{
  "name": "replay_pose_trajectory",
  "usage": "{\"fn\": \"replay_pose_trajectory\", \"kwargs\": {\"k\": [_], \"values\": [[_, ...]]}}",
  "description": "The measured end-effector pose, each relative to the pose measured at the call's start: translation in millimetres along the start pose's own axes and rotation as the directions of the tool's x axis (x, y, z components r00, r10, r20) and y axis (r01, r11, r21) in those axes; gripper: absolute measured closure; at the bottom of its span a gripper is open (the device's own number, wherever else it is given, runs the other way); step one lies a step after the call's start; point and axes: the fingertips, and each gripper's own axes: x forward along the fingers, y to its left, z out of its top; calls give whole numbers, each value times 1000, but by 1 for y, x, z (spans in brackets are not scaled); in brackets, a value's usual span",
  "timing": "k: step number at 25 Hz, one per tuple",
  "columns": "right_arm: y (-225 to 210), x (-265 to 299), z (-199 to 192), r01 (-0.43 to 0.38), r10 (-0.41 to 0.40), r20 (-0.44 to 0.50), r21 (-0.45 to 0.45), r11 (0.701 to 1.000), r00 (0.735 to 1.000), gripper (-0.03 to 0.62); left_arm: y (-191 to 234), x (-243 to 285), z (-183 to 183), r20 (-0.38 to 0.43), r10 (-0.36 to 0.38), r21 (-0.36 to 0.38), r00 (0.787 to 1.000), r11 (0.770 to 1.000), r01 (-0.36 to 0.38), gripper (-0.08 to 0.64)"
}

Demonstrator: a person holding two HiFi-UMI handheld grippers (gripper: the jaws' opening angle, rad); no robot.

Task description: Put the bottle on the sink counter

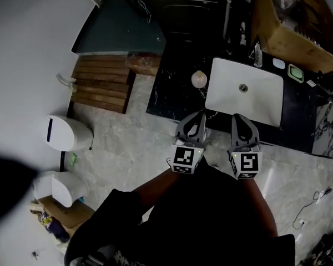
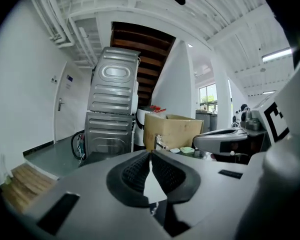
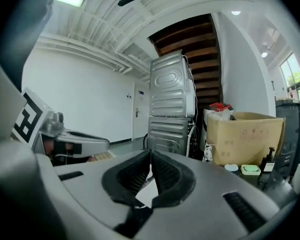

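1. The left gripper (image 2: 150, 154) and the right gripper (image 3: 150, 153) are held side by side in front of the person. Each has its jaws pressed together with nothing between them.
2. The only bottle that can be made out is a dark pump bottle (image 3: 268, 160). It stands upright towards the right end of the black counter (image 1: 172, 96), just past a green soap dish (image 3: 250, 169) and well apart from both grippers.
3. A pale round thing (image 1: 198, 79) sits on the counter just left of the white basin (image 1: 261, 101). From above it cannot be told whether it is a bottle.
4. The pump bottle is probably stiff plastic, fairly light, smooth-sided and perhaps wet beside the basin, so it is likely to slip.
5. The safest hold is likely across the middle of the body. The pump head could sink or twist if gripped.
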Motion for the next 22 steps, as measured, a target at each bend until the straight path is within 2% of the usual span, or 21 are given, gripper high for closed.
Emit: {"fn": "replay_pose_trajectory", "kwargs": {"k": [5, 8, 11, 13, 17, 22], "values": [[15, -73, -11, -38, 38, 13, 45, 998, 999, 552, -70, -44, -15, -17, -5, -25, 1000, 1000, 4, 545], [15, -112, -23, -2, 2, -12, 60, 998, 1000, 554, -100, -65, -21, -20, -8, -26, 1000, 1000, 8, 545], [8, -141, -39, 34, -29, -46, 121, 992, 999, 554, -125, -82, -20, -21, -23, -11, 1000, 1000, 22, 545], [5, -156, -38, 40, -35, -36, 149, 988, 999, 554, -135, -91, -12, -1, -21, 1, 1000, 1000, 21, 545], [8, -174, -19, 48, -51, 12, 140, 989, 999, 554, -145, -102, 6, 56, -25, 2, 998, 1000, 25, 545], [12, -179, -2, 78, -82, 32, 121, 990, 996, 554, -148, -104, 21, 71, -36, 34, 997, 999, 33, 545]]}}
